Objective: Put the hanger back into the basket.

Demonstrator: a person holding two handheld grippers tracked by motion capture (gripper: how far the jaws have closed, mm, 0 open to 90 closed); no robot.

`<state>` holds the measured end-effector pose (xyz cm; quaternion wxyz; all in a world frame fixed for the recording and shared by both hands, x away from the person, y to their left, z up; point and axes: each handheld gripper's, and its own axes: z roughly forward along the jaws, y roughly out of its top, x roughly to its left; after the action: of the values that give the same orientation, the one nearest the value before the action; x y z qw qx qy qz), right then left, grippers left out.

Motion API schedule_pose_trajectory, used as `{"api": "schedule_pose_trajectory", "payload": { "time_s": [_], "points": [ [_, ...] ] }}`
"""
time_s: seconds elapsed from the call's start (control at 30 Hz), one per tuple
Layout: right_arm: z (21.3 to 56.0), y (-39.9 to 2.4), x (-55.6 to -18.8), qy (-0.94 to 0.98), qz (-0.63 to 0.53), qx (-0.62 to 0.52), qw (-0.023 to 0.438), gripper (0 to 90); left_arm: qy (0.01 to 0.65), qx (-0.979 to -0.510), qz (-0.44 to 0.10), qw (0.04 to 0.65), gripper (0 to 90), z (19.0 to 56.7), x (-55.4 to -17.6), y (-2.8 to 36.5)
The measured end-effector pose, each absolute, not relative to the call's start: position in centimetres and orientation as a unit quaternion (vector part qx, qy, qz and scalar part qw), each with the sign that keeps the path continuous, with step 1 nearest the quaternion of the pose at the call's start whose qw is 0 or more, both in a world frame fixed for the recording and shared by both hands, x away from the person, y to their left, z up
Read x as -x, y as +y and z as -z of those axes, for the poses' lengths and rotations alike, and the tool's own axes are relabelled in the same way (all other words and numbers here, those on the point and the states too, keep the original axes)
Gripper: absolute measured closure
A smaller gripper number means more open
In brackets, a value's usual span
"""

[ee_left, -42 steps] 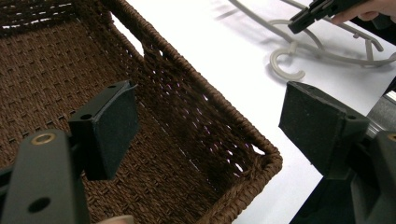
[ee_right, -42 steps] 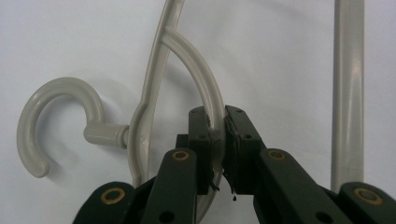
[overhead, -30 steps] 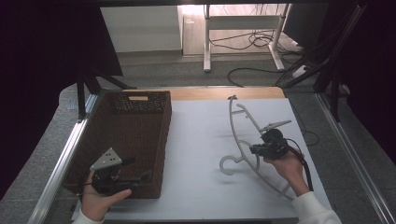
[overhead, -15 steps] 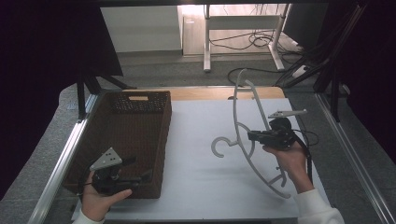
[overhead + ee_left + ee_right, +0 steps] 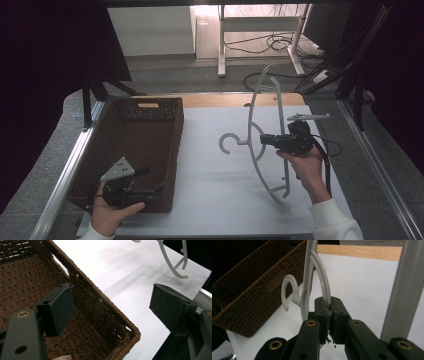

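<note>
A pale grey plastic hanger (image 5: 249,117) stands nearly upright above the white table (image 5: 210,195), its hook (image 5: 227,142) pointing left toward the basket. My right gripper (image 5: 263,140) is shut on the hanger's thin inner bar, and the right gripper view shows the jaws clamped on that bar (image 5: 329,307) with the hook (image 5: 287,287) just beyond. A brown wicker basket (image 5: 177,150) lies at the left. My left gripper (image 5: 152,180) is open at the basket's near right corner. One pad (image 5: 58,307) is inside the basket, the other (image 5: 170,307) outside, with the woven wall (image 5: 100,300) between them.
A wooden strip (image 5: 225,99) runs along the table's far edge, and metal rails (image 5: 65,175) flank both sides. Beyond the table are desk legs (image 5: 220,45) and cables (image 5: 280,45) on the floor. A black cable (image 5: 326,165) trails from the right gripper.
The right gripper has lifted the hanger off the table and swung it from lying flat to nearly upright. The left gripper has stayed at the basket corner.
</note>
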<state>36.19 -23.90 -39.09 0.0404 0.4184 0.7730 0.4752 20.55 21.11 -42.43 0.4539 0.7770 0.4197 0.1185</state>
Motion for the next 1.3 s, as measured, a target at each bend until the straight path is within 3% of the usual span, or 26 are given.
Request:
{"api": "schedule_pose_trajectory", "payload": {
  "time_s": [0.67, 1.3],
  "points": [
    [38.7, -23.0, -36.8, 0.720, -0.552, -0.420, -0.013, 85.1, 0.406, -0.775, -0.084, 0.477, 21.3, 41.9, -21.5, 18.7],
    [38.2, -20.8, -35.8, 0.700, -0.591, -0.396, -0.054, 85.1, 0.390, -0.766, -0.012, 0.510, 31.7, 41.2, -24.9, 11.3]
  ]
}}
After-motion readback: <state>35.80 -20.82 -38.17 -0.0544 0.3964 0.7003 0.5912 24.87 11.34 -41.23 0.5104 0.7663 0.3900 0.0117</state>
